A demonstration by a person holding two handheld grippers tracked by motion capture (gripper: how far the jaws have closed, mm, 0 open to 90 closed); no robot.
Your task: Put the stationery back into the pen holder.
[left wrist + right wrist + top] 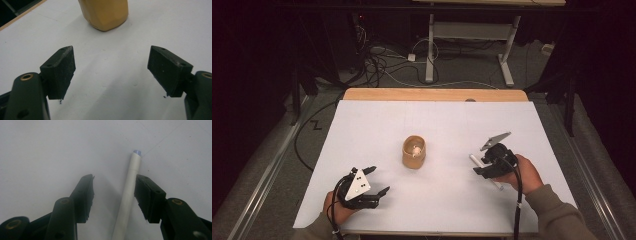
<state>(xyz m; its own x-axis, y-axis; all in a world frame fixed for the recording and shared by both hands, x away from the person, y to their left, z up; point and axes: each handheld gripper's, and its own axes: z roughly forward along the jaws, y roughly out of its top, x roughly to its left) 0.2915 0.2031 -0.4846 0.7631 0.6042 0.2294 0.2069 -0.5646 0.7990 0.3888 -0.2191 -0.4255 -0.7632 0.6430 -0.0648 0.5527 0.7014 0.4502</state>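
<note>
Looking down, we see our right gripper (481,165) low on the white table (442,200), on the right side. Its jaws are partly open around a thin white pen (128,197) lying flat, not squeezing it. Our left gripper (379,181) sits near left, jaws wide apart, holding nothing. A small tan wooden cup (414,152) stands in the middle.

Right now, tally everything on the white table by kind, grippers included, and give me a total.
Tan cup: 1
White pen: 1
Small white item inside the cup, too small to identify: 1
Black grippers: 2, left gripper and right gripper
Total: 5
</note>
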